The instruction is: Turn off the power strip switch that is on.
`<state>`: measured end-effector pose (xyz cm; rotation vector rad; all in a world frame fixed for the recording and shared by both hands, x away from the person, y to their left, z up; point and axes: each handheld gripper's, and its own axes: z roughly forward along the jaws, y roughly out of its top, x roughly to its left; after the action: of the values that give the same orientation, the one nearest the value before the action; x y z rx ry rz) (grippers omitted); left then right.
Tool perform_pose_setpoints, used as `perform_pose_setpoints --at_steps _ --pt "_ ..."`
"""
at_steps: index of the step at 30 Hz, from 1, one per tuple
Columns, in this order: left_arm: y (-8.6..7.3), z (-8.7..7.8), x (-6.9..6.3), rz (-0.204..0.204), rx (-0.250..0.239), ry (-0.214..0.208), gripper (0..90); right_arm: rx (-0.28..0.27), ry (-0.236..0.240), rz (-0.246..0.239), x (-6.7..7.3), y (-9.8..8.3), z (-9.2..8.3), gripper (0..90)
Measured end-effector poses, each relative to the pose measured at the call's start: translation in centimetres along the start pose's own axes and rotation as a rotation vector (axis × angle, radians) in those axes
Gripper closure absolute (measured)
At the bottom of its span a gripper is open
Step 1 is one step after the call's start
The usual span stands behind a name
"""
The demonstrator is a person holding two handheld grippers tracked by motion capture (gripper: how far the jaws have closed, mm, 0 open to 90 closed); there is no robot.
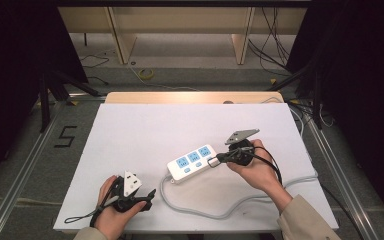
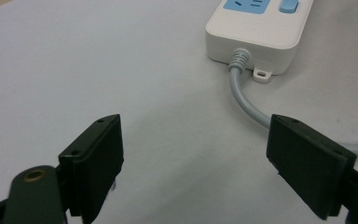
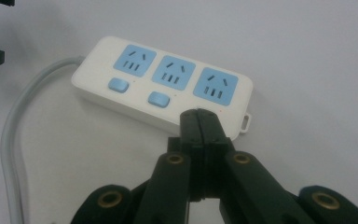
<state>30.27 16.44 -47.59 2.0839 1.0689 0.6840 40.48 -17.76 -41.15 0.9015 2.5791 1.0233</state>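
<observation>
You face white tabletop [image 1: 130, 130], pale wood edge [image 1: 190, 97] at 12 o'clock. Grey floor [image 1: 180, 47] beyond, loose cables [image 1: 272, 35] at 1 o'clock, wooden furniture legs [image 1: 122, 35] at 11. Black drapes [image 1: 10, 60] at 9 and 3. Numeral 5 [image 1: 65, 136] marked on floor at 9.

On the table [image 1: 130, 130], the power strip [image 1: 192, 162] lies slanted near the middle, toward my right side. My right gripper [image 1: 213, 161] sits at its right end, closed jaws meeting the strip's near edge beside the third socket [image 3: 216, 84]. The strip's cable [image 1: 205, 212] leaves its left end and loops along the table's near edge toward the right. My left gripper [image 1: 149, 196] rests near the front edge, left of the strip, jaws spread toward the cable's exit [image 2: 238, 59].
</observation>
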Motion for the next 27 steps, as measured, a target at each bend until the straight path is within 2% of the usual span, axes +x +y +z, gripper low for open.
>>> perform_pose_setpoints --at_steps 27 --pt "0.0 0.0 0.0 0.004 0.003 0.0 18.7 0.039 -0.002 -0.01 0.0 1.0 1.4 90.0"
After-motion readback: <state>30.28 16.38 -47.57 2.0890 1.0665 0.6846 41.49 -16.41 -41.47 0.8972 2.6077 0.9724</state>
